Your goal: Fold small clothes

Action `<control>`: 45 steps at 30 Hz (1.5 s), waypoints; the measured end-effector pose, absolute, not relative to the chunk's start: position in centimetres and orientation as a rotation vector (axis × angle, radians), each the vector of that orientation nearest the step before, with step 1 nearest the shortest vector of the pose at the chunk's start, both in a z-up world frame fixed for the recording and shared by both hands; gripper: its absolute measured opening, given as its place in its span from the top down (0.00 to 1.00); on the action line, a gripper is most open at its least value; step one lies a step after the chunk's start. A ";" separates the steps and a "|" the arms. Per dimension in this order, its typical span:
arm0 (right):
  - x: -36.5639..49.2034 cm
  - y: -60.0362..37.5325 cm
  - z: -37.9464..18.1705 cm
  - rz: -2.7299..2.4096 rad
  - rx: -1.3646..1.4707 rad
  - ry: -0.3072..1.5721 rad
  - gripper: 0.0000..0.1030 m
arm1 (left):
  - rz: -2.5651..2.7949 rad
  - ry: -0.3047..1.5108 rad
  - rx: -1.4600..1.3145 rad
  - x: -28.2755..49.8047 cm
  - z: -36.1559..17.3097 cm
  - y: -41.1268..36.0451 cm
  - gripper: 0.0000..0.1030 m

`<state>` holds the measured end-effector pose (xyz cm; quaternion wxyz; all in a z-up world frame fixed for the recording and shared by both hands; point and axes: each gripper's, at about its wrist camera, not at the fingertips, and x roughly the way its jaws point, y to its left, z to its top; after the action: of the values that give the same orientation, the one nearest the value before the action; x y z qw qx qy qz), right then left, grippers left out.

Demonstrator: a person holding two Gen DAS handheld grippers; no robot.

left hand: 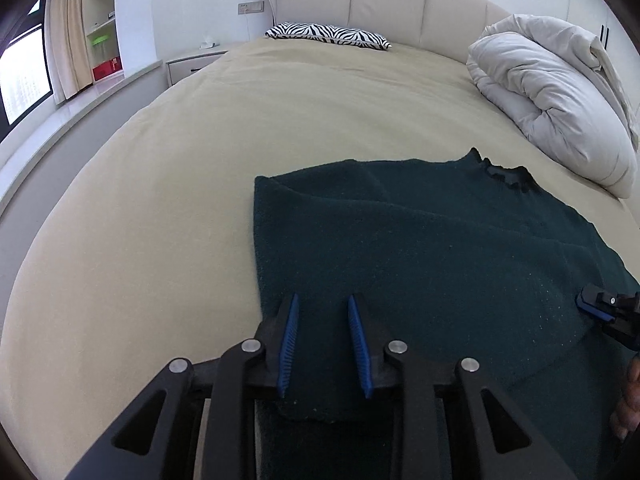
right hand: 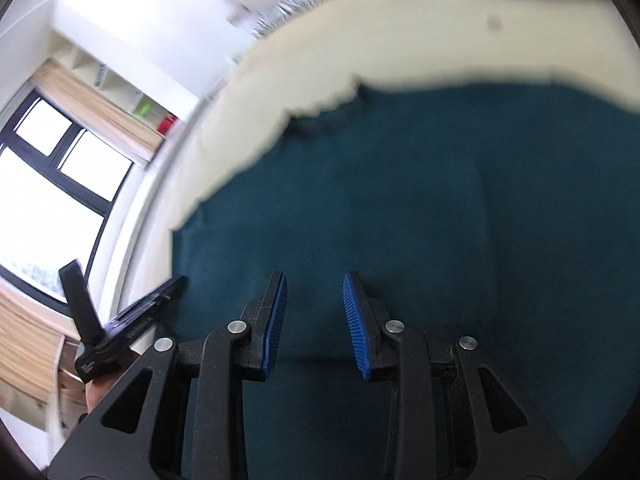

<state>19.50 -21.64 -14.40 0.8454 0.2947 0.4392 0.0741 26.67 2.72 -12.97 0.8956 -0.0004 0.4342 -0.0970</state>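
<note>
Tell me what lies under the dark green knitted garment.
The dark green knitted garment lies flat on the beige bedsheet, which shows all around it. Whatever sits directly beneath the fabric is covered; no bulge suggests anything hidden.

Left gripper [left hand: 323,300] angled downward, blue ribbed pads [left hand: 289,344] parted with a clear gap, pressing on nothing. Right gripper [right hand: 314,278] likewise tilted down, pads [right hand: 356,324] apart and free. Seen from the left wrist, right gripper's blue tip at the far right edge, part of a hand [left hand: 628,400] behind it.
</note>
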 end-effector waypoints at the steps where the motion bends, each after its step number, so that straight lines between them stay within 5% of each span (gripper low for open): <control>1: 19.2 -22.7 -15.2 0.168 0.672 0.911 0.84 | -0.204 0.900 0.002 26.6 -13.0 2.8 0.71; 4: 17.5 -27.1 -16.0 0.141 0.834 0.825 0.84 | -0.202 0.892 -0.033 26.1 -12.7 3.6 0.71; 9: 12.2 -34.3 -13.2 -0.127 0.852 0.730 0.75 | -0.182 0.840 -0.127 22.9 -10.1 5.5 0.54; 11: 7.9 -36.8 -11.0 -0.152 0.877 0.641 0.58 | -0.179 0.792 -0.134 20.8 -8.4 6.0 0.39; 13: 3.8 -38.8 -9.8 -0.215 0.880 0.566 0.29 | -0.205 0.763 -0.173 18.8 -7.4 6.5 0.34; 14: 0.5 -40.6 -9.3 -0.284 0.896 0.503 0.26 | -0.220 0.762 -0.193 17.8 -7.0 6.6 0.34; 20: -13.7 -50.2 -12.7 -0.565 1.205 0.359 0.25 | -0.278 0.807 -0.260 13.2 -7.2 5.4 0.29; 23: -17.3 -52.7 -14.5 -0.573 1.337 0.265 0.33 | -0.294 0.847 -0.292 12.0 -8.1 4.2 0.29; 32: -12.4 -57.5 -14.5 -0.613 1.301 0.279 0.33 | -0.375 0.903 -0.313 9.6 -8.9 0.3 0.29; 35: -10.8 -60.4 -13.4 -0.631 1.256 0.311 0.54 | -0.371 0.913 -0.343 9.7 -9.1 0.9 0.29; 37: -9.3 -61.4 -13.5 -0.637 1.222 0.370 0.84 | -0.366 0.910 -0.360 9.9 -9.0 1.6 0.29; 45: -6.4 -56.8 -9.1 -0.661 0.982 0.434 0.93 | -0.354 0.889 -0.443 11.1 -9.0 4.4 0.29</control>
<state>-6.38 -56.78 -9.13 0.8078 0.4593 0.2027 -0.3089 11.11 4.37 -9.01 0.8642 -0.2113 0.4243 -0.1688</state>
